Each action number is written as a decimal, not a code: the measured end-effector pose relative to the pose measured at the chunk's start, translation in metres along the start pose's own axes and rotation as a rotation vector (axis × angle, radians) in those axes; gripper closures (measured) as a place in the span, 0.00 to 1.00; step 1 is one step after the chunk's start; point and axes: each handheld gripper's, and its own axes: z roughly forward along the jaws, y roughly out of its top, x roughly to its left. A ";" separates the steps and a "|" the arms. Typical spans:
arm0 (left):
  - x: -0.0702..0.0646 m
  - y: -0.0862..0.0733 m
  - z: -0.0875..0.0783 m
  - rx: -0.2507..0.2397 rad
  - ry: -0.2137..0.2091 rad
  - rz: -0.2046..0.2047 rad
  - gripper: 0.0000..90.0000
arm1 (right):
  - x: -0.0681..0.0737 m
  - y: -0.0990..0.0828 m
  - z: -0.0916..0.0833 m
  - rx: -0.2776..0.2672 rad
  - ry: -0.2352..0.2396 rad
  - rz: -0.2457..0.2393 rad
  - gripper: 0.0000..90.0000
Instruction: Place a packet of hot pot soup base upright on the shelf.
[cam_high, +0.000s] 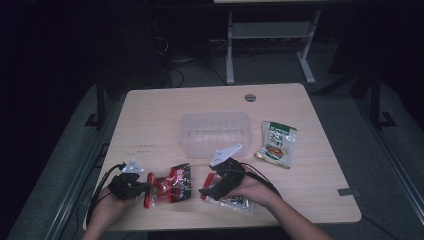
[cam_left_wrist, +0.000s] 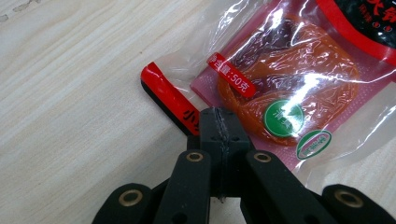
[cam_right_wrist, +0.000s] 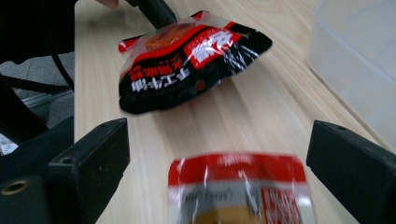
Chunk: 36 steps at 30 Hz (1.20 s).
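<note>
- I count three snack packets on the table (cam_high: 150, 115): a red-and-black packet (cam_high: 170, 184) near the front left, a red-and-white packet (cam_high: 235, 202) under my right hand, and a green packet (cam_high: 276, 143) off to the right.
- There is one clear plastic tub (cam_high: 215, 131), lying behind the two front packets, with the green packet just beside it on the right.
- Two grippers are in play, one in each hand.
- My left gripper (cam_high: 145, 187) has its jaws pressed together on the left edge of the red-and-black packet; in the left gripper view the jaws meet on the clear film (cam_left_wrist: 219, 123) by the red corner strip.
- That same view gives me print details I can't make out from the high view: a round green badge, a small red label, and the orange contents behind the film.
- My right gripper (cam_high: 206, 192) stands spread wide. In the right gripper view the red-and-white packet (cam_right_wrist: 238, 191) lies low between the two jaws, its near end blurred; I cannot tell whether either jaw touches it.
- The right gripper view also shows the red-and-black packet (cam_right_wrist: 187, 60) farther off, its pinched end raised off the wood, with the left gripper (cam_right_wrist: 156, 11) at its far edge and the tub's wall (cam_right_wrist: 355, 60) at the right.
- From above, the right hand covers part of the red-and-white packet.
</note>
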 end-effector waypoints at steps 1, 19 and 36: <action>0.000 0.000 0.000 0.000 0.000 0.000 1.00 | -0.001 0.002 0.004 -0.002 0.006 -0.002 0.07; -0.001 0.000 0.000 0.007 0.014 -0.016 1.00 | -0.005 0.017 0.050 0.006 0.088 0.064 0.14; -0.003 0.001 0.000 0.011 0.027 -0.025 1.00 | 0.001 0.021 0.064 0.011 0.138 0.113 0.38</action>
